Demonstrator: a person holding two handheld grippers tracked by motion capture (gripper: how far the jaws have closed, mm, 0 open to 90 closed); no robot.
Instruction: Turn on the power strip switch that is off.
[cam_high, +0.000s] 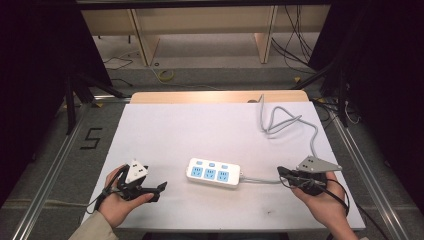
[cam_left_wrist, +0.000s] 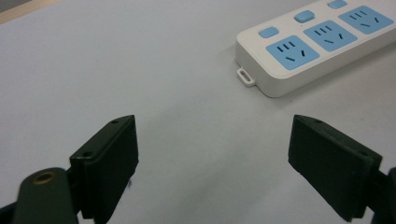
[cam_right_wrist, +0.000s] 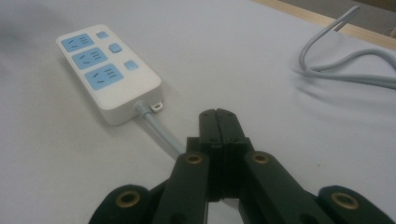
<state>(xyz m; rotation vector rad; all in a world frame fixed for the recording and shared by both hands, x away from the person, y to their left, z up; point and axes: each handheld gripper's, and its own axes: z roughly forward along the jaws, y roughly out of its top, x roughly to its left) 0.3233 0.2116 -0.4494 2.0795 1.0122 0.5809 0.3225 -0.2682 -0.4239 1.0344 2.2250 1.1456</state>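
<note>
white power strip (cam_high: 213, 173) lies flat near the middle of the table (cam_high: 165, 130), a bit toward the person's side, long axis running left-right in the high view. it has 3 blue sockets (cam_high: 210, 174) in a row w/ 3 small blue buttons (cam_high: 211, 164) above them. a small mounting tab (cam_left_wrist: 245, 77) sticks out of its left end, seen close in the left gripper view.

grey cable (cam_high: 260, 179) leaves the strip's right end, runs along the table toward the right gripper (cam_high: 283, 175), then goes on up the right side of the table and loops near the far edge.

left gripper (cam_high: 159, 191) is held in the left hand (cam_high: 122, 200) at the front left of the table, pointing toward the strip's left end but well apart from it. jaws wide open, nothing between them, just bare table surface; black pads (cam_left_wrist: 112, 158) hang just above the table.

right gripper sits in the right hand (cam_high: 322, 200) at the front right, tip pointing left along the cable. jaws fully closed, pads pressed flat together. in the right gripper view (cam_right_wrist: 219, 122) the cable passes under/behind the closed tip; can't tell if the tip touches it, but it's not between the pads. grey three-cornered plate (cam_high: 317, 164) tops this gripper.
</note>
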